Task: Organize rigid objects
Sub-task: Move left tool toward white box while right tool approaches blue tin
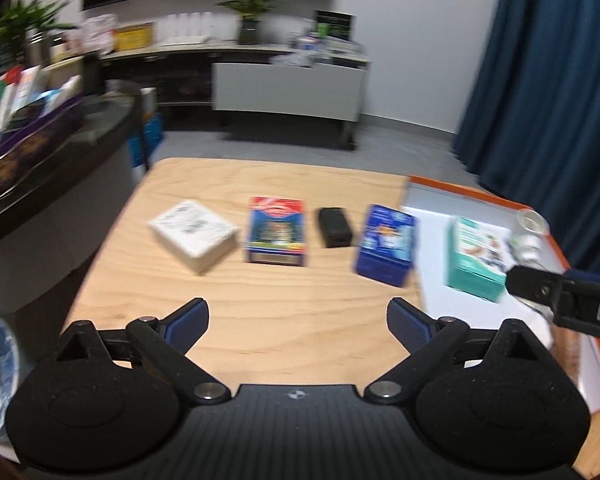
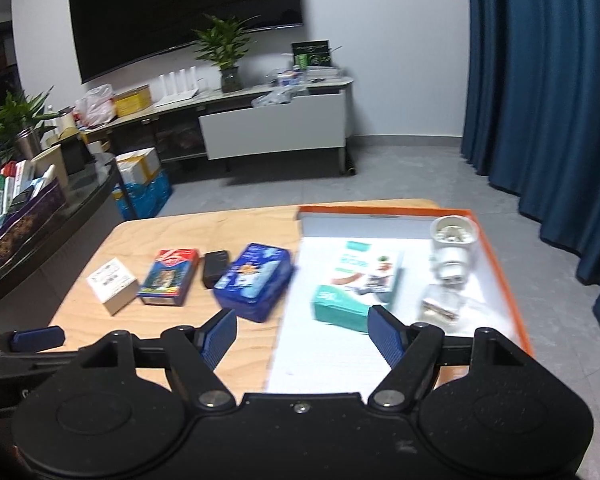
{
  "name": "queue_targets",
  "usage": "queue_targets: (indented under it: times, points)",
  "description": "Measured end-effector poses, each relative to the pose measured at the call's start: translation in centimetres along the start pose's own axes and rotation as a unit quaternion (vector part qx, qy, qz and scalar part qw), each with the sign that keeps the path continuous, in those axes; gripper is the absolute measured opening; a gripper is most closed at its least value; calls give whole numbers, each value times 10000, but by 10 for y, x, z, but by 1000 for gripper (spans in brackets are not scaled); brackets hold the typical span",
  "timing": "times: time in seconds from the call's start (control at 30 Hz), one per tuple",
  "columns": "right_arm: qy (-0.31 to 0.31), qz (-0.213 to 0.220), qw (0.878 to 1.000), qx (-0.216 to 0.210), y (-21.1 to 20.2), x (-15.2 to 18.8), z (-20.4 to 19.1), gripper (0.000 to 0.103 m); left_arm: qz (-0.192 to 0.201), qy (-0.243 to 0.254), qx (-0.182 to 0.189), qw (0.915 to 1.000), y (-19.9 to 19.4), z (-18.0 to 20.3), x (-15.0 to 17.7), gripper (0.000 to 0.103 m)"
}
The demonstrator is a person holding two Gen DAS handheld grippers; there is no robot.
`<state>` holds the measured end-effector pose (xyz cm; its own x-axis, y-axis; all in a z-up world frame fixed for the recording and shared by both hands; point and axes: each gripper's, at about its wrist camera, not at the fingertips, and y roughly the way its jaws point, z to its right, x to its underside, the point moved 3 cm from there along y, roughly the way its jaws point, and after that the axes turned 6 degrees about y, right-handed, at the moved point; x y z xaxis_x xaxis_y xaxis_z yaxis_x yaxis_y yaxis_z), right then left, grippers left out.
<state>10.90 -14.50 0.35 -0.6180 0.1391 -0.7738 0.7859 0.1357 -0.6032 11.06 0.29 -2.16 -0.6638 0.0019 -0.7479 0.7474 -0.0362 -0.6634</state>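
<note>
Left claw (image 1: 298, 322) stands wide and empty over the desk's (image 1: 260, 312) near edge; right claw (image 2: 302, 334) is likewise spread, empty, over the tray's (image 2: 500, 264) near end. The blue box (image 1: 386, 250) lies ahead between them, beside the tray's left rim, long axis pointing away. The right claw looks nearer.

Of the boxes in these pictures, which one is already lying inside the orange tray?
The teal and white box. It lies inside the orange tray, while the white box, the red and blue box and the blue box lie on the wooden table.
</note>
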Motion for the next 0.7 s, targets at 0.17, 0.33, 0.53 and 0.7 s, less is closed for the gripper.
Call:
queue_targets:
  times: [0.17, 0.33, 0.53, 0.7]
  points:
    - [-47, -167, 9997, -188, 13, 4, -23, 86, -47, -344, -249, 9991, 1, -25, 0, 98]
    - [-236, -215, 9990, -305, 14, 8, -37, 86, -76, -703, -436, 9965, 9, -44, -2, 98]
    - [-138, -302, 9984, -454, 12, 8, -32, 86, -42, -1282, -872, 9879, 33, -64, -22, 98]
    - [-164, -284, 9983, -485, 13, 5, -28, 86, -177, -1554, -1146, 9810, 66, -77, -45, 99]
